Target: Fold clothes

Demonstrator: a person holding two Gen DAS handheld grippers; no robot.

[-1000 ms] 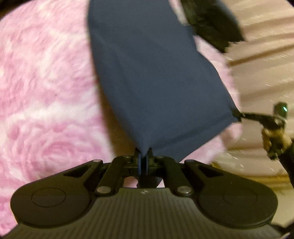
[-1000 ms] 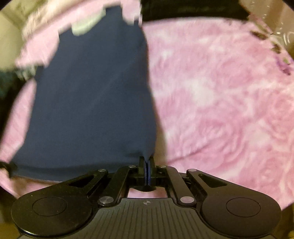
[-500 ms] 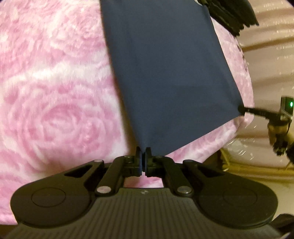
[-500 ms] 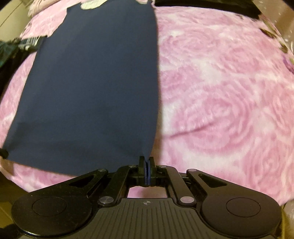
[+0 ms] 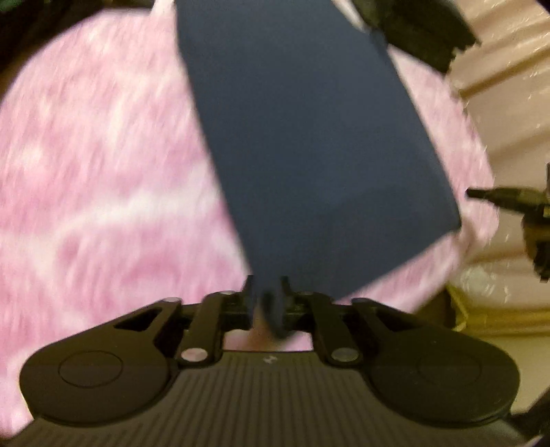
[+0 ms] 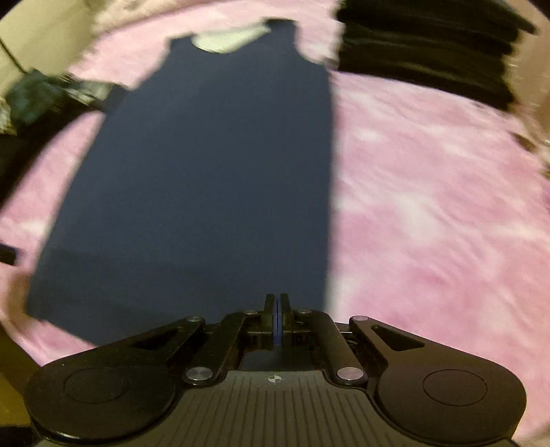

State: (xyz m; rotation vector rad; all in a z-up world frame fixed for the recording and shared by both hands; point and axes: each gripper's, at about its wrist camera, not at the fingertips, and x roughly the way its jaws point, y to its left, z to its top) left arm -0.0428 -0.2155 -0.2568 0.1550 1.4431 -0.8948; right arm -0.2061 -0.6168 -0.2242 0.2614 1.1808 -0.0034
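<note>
A navy sleeveless top (image 5: 309, 144) lies stretched out on a pink rose-patterned blanket (image 5: 103, 172). In the right wrist view the top (image 6: 206, 178) shows full length, with its neck opening at the far end. My left gripper (image 5: 266, 292) has its fingers slightly parted, with the hem corner still lying between them. My right gripper (image 6: 276, 306) has its fingers pressed together with blue cloth between them, at the hem near the top's right edge. The right gripper's tips also show in the left wrist view (image 5: 481, 194), just off the hem's other corner.
A stack of dark folded clothes (image 6: 429, 51) sits at the far right of the blanket (image 6: 429, 223), also seen in the left wrist view (image 5: 419, 27). A dark patterned garment (image 6: 44, 99) lies at the far left. A pale surface (image 5: 508, 103) lies beyond the blanket's right edge.
Both grippers have come down toward the blanket and the top now lies flatter. The left fingers have parted slightly. In the left wrist view the right gripper's tips now stand off the hem corner.
</note>
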